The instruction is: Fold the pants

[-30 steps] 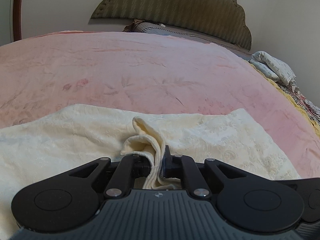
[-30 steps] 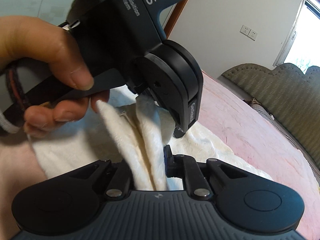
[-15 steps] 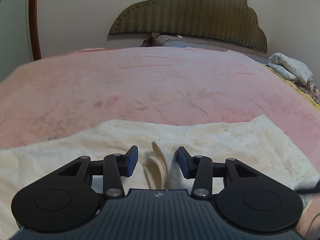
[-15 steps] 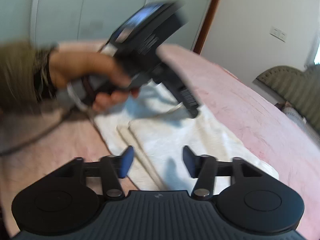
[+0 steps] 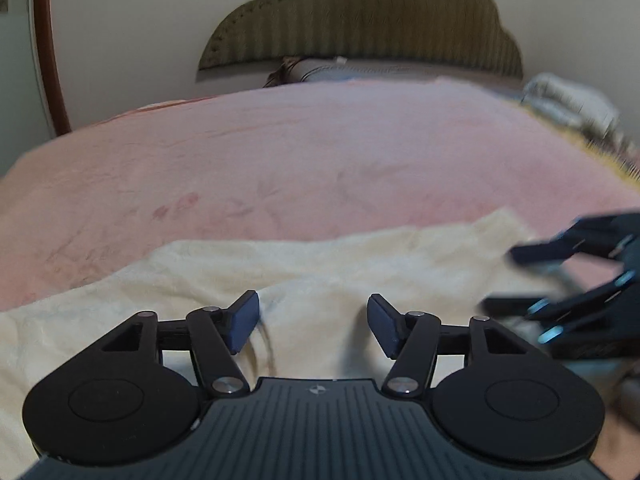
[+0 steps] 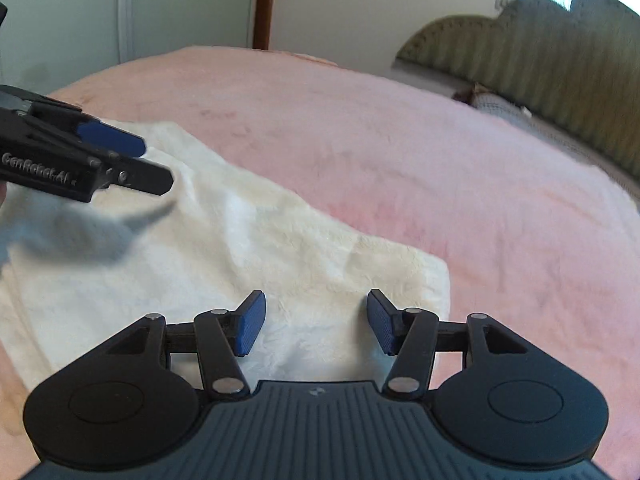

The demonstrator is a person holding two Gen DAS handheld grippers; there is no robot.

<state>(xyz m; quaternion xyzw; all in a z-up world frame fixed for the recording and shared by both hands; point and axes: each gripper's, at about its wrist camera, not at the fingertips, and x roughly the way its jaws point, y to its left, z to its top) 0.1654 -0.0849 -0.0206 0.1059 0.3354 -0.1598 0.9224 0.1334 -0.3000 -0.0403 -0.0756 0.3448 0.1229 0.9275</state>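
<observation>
The left gripper (image 5: 313, 322) had just been opening, its jaws apart over the cream pants (image 5: 360, 272), gripping nothing. The right gripper (image 6: 316, 322) also stood apart and empty. Only the right view showed the pants' folded corner on the pink blanket (image 6: 400, 140)

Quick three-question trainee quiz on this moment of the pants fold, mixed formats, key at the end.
1. True or false: the left claw is clamped on the cream pants.
2. The pants lie on: A) a wooden table, B) a pink blanket, C) a tiled floor.
3. Fill in: behind the bed stands a padded olive ______.
Key: 1 false, both it and the right claw stand open above the cloth; 2 B; 3 headboard.
</observation>
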